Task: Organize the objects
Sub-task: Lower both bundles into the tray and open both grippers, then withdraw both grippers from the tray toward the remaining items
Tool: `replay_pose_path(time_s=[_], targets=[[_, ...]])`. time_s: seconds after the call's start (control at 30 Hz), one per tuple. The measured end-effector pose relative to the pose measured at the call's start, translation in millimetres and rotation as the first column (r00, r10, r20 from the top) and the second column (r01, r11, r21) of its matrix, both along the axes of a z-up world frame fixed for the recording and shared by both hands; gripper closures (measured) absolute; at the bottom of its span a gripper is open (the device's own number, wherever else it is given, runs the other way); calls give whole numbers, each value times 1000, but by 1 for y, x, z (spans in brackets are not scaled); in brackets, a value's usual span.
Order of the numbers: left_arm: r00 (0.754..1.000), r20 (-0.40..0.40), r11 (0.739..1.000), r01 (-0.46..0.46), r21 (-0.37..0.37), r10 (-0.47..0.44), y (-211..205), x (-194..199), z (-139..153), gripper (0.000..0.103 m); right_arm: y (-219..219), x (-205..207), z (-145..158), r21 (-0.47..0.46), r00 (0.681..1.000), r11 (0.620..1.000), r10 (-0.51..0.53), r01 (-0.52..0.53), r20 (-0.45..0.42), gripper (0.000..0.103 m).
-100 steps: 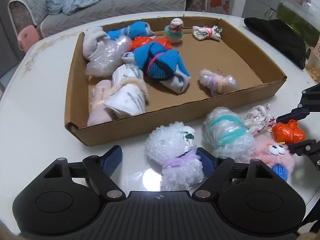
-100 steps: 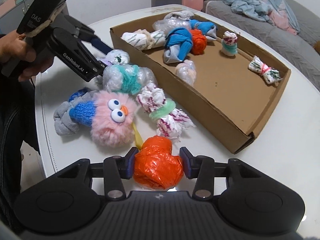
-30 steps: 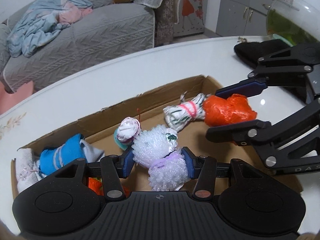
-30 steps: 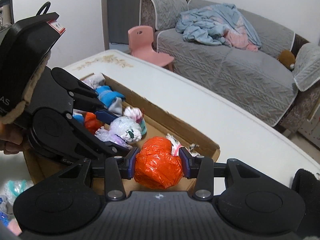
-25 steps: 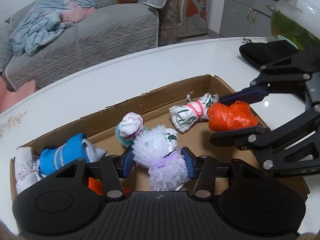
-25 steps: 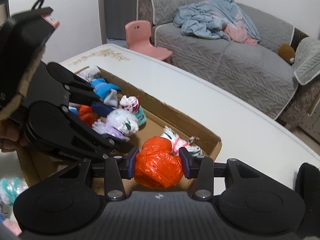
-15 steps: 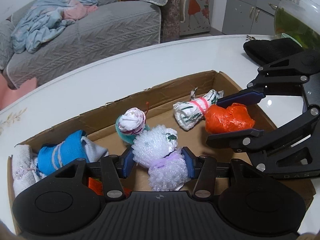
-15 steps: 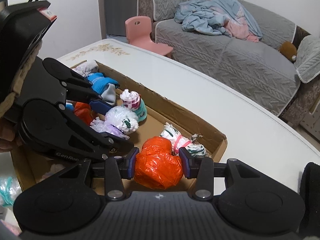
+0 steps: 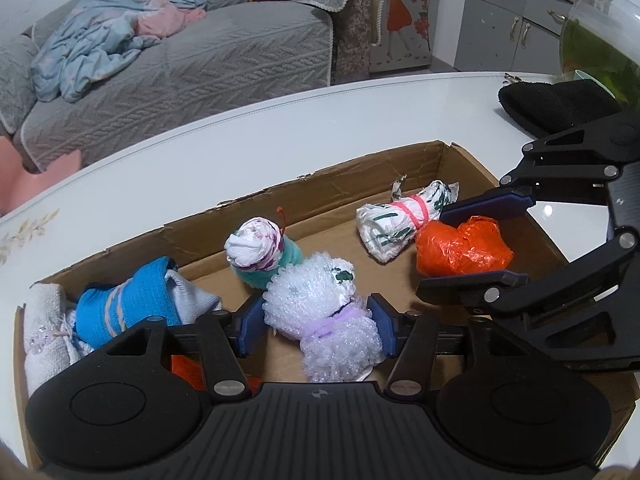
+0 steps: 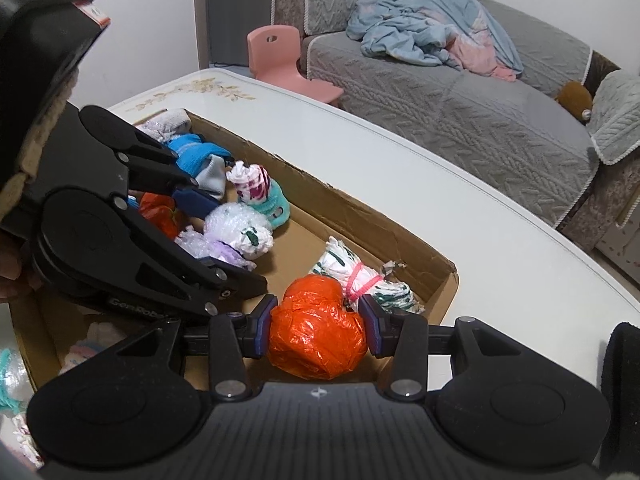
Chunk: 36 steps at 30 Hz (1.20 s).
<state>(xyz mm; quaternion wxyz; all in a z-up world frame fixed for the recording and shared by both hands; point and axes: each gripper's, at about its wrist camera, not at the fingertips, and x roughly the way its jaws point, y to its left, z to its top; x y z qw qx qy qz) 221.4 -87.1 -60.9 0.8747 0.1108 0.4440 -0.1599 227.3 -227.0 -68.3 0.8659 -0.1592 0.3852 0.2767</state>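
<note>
The left gripper [image 9: 316, 322] has just been opening its fingers around the bubble-wrap bundle [image 9: 322, 312]: a gap now shows at the left pad, where half a second ago both pads pinched it, and the bundle sits low between the fingers, apparently resting on the floor of the cardboard box [image 9: 320, 184]. That reads as a release just made, so this bundle counts as delivered, lying just beside the roll with the teal band [image 9: 260, 254]. The right gripper [image 10: 316, 330] has not followed: its fingers are narrow and clamped on the orange plastic bundle [image 10: 316, 338], exactly as in the earlier frames, holding it over the box's far corner next to the white-and-green roll tied in pink [image 10: 360, 276]. From the left wrist view that orange bundle [image 9: 464, 248] appears to hang slightly above the cardboard rather than rest on it, though I cannot be sure of contact. Both grippers tilt steeply downward into the box and lie close side by side, the left one's black linkage [image 10: 120, 240] crossing just beside the right fingers. Judging by this, the orange bundle's release is the step still owed, while a few items remain out on the counter [image 10: 360, 152] at the left edge of the right wrist view.
</note>
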Motion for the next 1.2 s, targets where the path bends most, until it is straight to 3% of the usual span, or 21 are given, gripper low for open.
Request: replay_pose_path(time_s=[0.53, 0.77, 0.9, 1.07, 1.2], targets=[[1000, 15, 999, -23, 49, 23, 1, -3, 5, 22, -1, -4, 4, -33, 1000, 999, -2, 3, 9, 54], [998, 3, 995, -71, 72, 71, 4, -6, 13, 16, -2, -3, 8, -28, 999, 999, -32, 33, 6, 40], [995, -23, 994, -96, 48, 97, 10, -10, 16, 15, -1, -6, 11, -28, 999, 998, -48, 48, -5, 37], [993, -2, 992, -118, 46, 118, 17, -18, 24, 6, -2, -11, 20, -17, 998, 997, -69, 69, 5, 19], [993, 2, 992, -121, 41, 121, 20, -24, 30, 2, 0, -15, 25, -13, 997, 997, -73, 73, 7, 18]])
